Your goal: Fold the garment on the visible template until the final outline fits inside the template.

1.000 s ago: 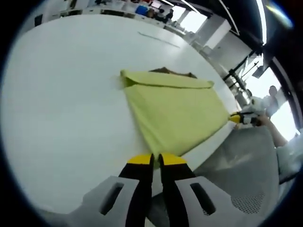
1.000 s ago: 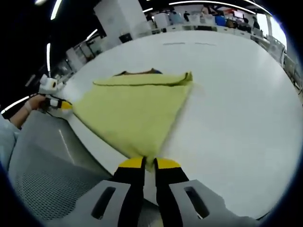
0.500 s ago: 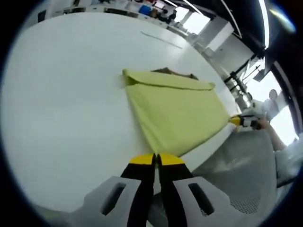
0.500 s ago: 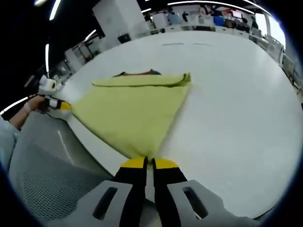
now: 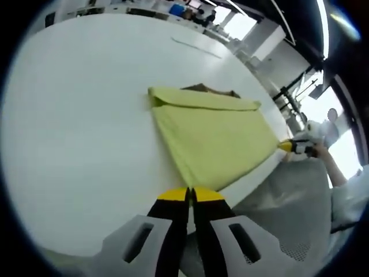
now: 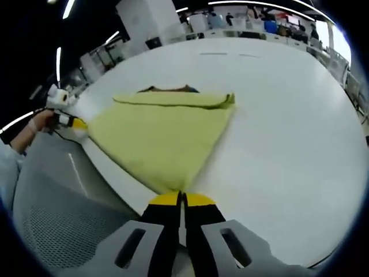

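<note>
A yellow garment (image 5: 216,135) lies stretched across the white table (image 5: 75,109), its far edge folded over a brown template (image 5: 206,88) that peeks out behind it. My left gripper (image 5: 190,195) is shut on the garment's near corner at the table edge. In the right gripper view the same garment (image 6: 161,135) spreads ahead, with the brown template (image 6: 167,89) showing past its far fold. My right gripper (image 6: 181,199) is shut on the other near corner. Each gripper also shows in the other's view, the right gripper (image 5: 294,147) and the left gripper (image 6: 66,122).
A grey mesh surface (image 6: 52,219) lies below the table's near edge. A person's hand (image 6: 31,130) holds the left gripper. Desks and equipment (image 6: 242,17) stand beyond the table's far side.
Both grippers stay shut on the garment's corners; the right jaws have closed slightly tighter. The views shifted only a little, and the garment stays stretched.
</note>
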`<state>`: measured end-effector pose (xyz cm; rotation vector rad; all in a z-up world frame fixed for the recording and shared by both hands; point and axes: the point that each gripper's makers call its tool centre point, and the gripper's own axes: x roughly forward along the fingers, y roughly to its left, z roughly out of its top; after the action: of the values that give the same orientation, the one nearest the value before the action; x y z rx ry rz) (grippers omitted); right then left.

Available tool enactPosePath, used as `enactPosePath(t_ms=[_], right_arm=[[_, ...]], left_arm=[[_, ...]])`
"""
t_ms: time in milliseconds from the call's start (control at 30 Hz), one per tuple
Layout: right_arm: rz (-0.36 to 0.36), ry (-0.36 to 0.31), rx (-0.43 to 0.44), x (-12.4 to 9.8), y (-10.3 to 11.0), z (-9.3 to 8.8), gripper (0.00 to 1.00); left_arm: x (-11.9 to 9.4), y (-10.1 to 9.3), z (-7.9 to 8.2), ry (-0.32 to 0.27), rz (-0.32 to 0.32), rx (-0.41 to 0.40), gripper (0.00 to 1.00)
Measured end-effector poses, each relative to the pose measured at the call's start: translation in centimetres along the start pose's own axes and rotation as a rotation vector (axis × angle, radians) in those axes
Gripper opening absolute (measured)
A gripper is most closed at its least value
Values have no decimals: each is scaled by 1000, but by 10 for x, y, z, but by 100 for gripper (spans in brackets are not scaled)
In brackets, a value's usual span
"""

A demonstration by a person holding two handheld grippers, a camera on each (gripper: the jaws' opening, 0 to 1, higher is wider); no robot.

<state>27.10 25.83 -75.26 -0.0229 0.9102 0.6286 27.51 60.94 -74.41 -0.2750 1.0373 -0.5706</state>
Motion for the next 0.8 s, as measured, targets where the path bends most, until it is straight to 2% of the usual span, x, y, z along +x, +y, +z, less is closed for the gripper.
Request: enactPosePath(t_ms=[133, 233, 333, 533, 633, 800], right_arm=[[3, -2, -8, -6, 2, 5, 2], [5, -11, -10, -13, 3, 10, 2], [4, -16, -19, -17, 5, 14, 2], [22, -2, -42, -23, 12, 12, 2], [28, 10, -46, -25, 16, 6, 2], [51, 32, -3, -28, 20, -11, 2]], left_arm=[[-4, -2, -1, 25, -4, 15, 0], [-10, -11, 5, 4, -39, 0, 0], [-13, -14, 8, 7, -35, 18, 0], [-17, -13, -5, 67, -21, 57, 0], [-17, -12, -11, 82, -19, 50, 0], [-20, -12, -28, 125, -25, 37, 0]])
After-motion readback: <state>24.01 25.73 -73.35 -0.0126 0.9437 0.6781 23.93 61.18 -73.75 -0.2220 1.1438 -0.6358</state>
